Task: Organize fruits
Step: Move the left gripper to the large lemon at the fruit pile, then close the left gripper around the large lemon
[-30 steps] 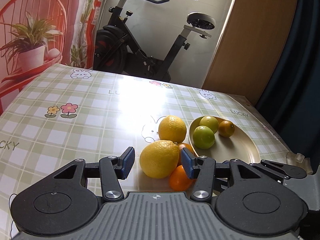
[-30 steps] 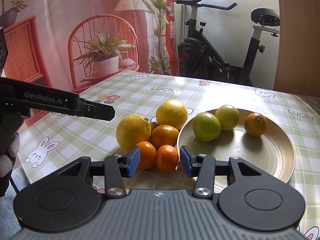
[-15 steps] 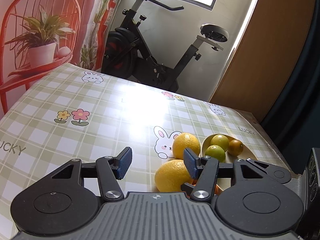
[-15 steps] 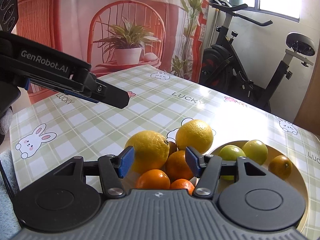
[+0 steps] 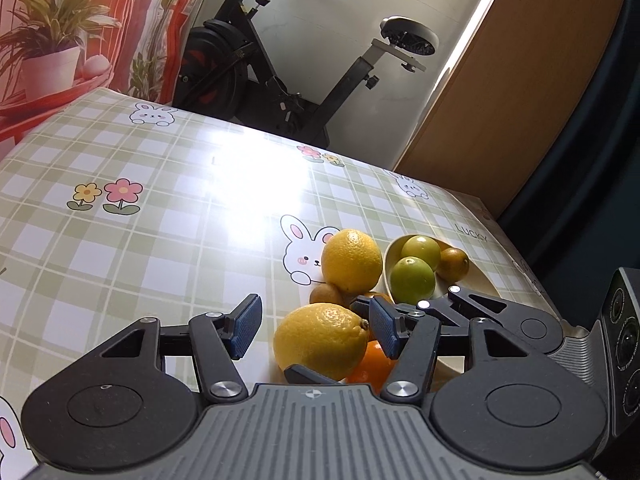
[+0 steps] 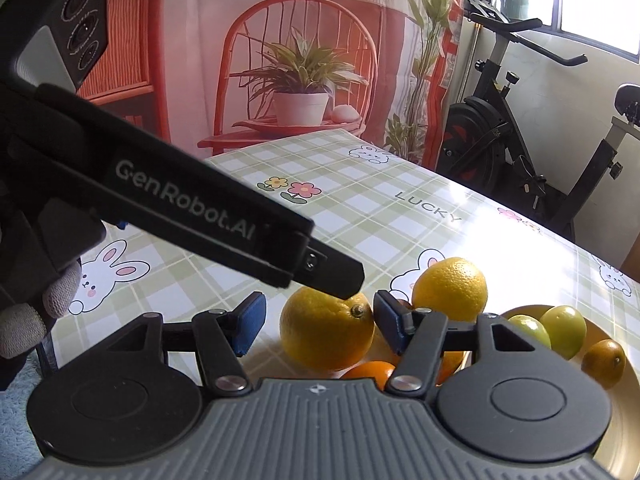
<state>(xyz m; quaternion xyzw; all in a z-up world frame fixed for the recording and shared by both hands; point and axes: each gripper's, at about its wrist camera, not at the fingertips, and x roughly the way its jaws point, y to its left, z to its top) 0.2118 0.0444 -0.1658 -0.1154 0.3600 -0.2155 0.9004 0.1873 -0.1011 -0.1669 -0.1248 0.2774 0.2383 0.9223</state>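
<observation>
Both tongs stand open, holding nothing. The left tongs (image 5: 316, 326) and right tongs (image 6: 318, 322) each frame the near lemon (image 5: 320, 340), which lies on the checked tabletop (image 5: 140, 240) beside a second lemon (image 5: 352, 260) and oranges (image 5: 370, 364). 2 limes (image 5: 412, 280) sit in the plate (image 5: 390, 256)

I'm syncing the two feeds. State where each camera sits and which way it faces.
Left wrist: on the left claw, facing across the table to the exercise bike; own open fingers show.
Right wrist: on the right claw, facing the chair backdrop; own open fingers, left claw and a gloved hand show.
Shared: near lemon, plate, bike.
</observation>
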